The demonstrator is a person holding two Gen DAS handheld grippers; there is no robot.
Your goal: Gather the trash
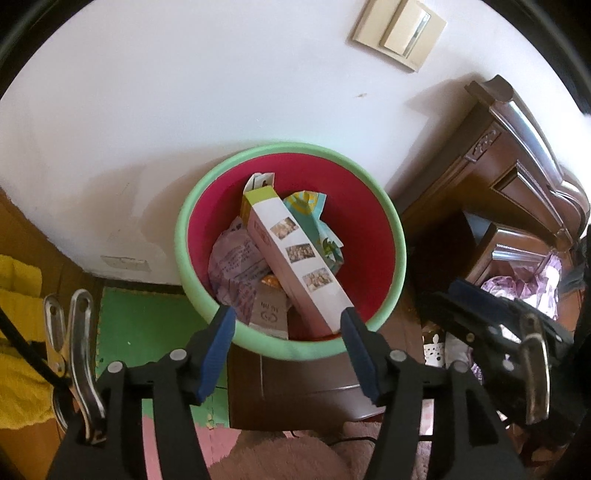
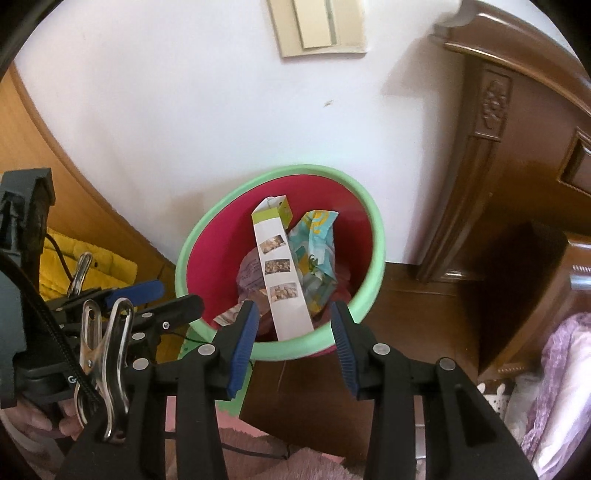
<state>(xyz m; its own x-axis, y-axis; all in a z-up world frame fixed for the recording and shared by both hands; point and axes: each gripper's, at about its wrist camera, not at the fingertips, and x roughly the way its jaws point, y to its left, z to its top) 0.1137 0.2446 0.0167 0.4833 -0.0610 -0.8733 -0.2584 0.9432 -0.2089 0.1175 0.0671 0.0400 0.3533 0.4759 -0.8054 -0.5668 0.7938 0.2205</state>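
Note:
A round bin with a green rim point(image 1: 192, 218) point(image 2: 373, 218) and red inside stands on the floor by the white wall. In it a long white carton with photo panels point(image 1: 295, 258) point(image 2: 280, 269) leans on the near rim, beside a crumpled blue-yellow wrapper point(image 1: 314, 218) point(image 2: 317, 243), a purple printed bag point(image 1: 236, 258) point(image 2: 251, 273) and a brown box point(image 1: 269, 314). My left gripper point(image 1: 288, 347) hovers over the near rim, open, nothing between its blue pads. My right gripper point(image 2: 291, 343) is likewise open and empty above the rim. Each gripper shows at the edge of the other's view.
A dark carved wooden cabinet point(image 1: 509, 177) point(image 2: 509, 184) stands right of the bin. Purple patterned cloth point(image 1: 524, 284) point(image 2: 561, 369) lies at the right. A yellow cloth point(image 1: 18, 350) point(image 2: 85, 258) is at the left, green floor mat point(image 1: 147, 325) beside the bin, a wall switch point(image 1: 399, 33) point(image 2: 317, 26) above.

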